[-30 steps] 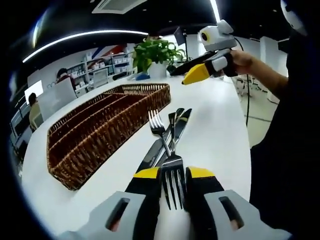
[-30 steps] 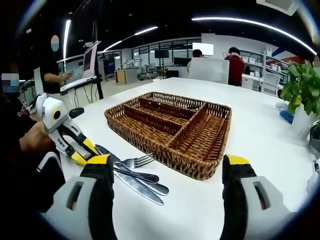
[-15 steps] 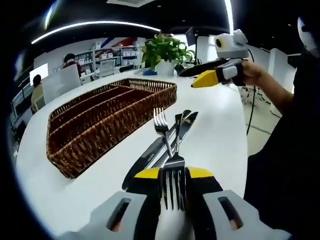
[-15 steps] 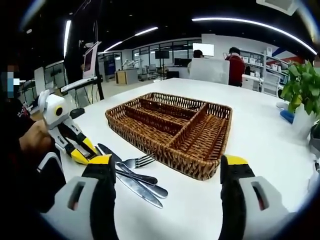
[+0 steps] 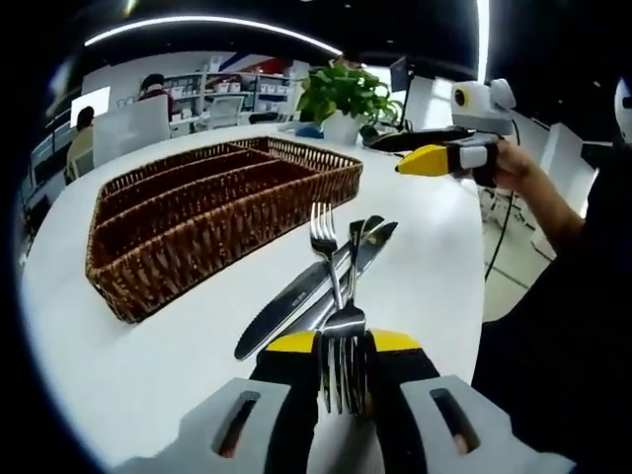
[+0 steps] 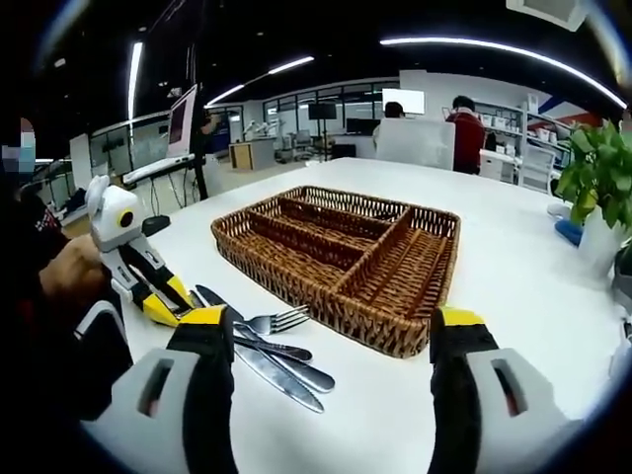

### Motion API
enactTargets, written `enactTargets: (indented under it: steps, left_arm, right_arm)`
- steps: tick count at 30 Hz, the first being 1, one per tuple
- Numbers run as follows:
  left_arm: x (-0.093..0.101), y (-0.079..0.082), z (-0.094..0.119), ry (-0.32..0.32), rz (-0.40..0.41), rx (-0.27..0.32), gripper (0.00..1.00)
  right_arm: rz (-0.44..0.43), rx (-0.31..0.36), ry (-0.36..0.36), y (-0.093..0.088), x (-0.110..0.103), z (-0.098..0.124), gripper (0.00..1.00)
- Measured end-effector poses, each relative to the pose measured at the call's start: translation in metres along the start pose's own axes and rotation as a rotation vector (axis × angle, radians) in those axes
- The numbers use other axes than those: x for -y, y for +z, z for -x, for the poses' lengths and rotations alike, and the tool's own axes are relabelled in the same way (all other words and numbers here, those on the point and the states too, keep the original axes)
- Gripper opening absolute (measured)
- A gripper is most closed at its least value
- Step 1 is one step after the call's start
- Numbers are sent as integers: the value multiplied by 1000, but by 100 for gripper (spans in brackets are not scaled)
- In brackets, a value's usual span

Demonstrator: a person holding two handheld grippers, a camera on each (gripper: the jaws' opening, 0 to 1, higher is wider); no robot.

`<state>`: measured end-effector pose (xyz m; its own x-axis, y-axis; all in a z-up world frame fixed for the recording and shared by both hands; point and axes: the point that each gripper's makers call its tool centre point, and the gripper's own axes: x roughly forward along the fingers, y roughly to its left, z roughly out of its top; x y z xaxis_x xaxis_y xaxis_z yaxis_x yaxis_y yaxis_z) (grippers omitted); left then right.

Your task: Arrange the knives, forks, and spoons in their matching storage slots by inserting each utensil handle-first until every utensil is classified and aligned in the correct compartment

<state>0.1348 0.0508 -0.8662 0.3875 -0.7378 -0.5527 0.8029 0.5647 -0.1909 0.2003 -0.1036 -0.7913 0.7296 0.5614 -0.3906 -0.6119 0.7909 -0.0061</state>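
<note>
On the white table, a brown wicker tray [image 5: 188, 259] [image 6: 296, 288] with long divided slots holds nothing. Beside it lies a small pile of cutlery: a fork [image 5: 324, 237] [image 6: 276, 320] with tines away from me, two knives [image 5: 286, 311] [image 6: 272, 373] and a spoon [image 5: 367, 229]. My left gripper [image 5: 343, 343] [image 6: 164, 308] is down at this pile, shut on the head of a second fork [image 5: 343, 370] whose tines point back at the camera. My right gripper [image 6: 331, 328] [image 5: 427, 161] hangs open above the table in front of the tray, nothing between its jaws.
A potted plant [image 5: 341, 94] [image 6: 597, 178] stands beyond the tray's far end. The table's edge runs close to the cutlery on the person's side. A person's hand [image 5: 513, 168] holds the right gripper. Office desks and several people are in the background.
The left gripper view has shifted a little, so the tray sits lower and closer. The fork stays between the left jaws. The cutlery on the table and the right gripper have hardly moved.
</note>
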Motion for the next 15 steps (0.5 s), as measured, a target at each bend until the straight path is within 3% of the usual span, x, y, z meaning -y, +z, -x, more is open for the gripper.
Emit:
enactTargets:
  steps: [4,6,9,13,15]
  left_arm:
    - [0,-1,1,1,10,-6,17]
    - [1,0,2,-3,17,-10,17]
    - [2,1,4,-2,10,-14,17]
    - [4,5,7,-7,19,-15,17]
    - [4,6,8,-7,24,-16,17]
  right_arm:
    - [37,-12,63,-1,-16,-3,67]
    - [92,-27,140,-3,-34,-6,51]
    - [102,-35,186,-4,-47,-11,49]
    - [223,-99,264,-17,-66,-18,44]
    - [214,-109,300,-21,-75,-20,38]
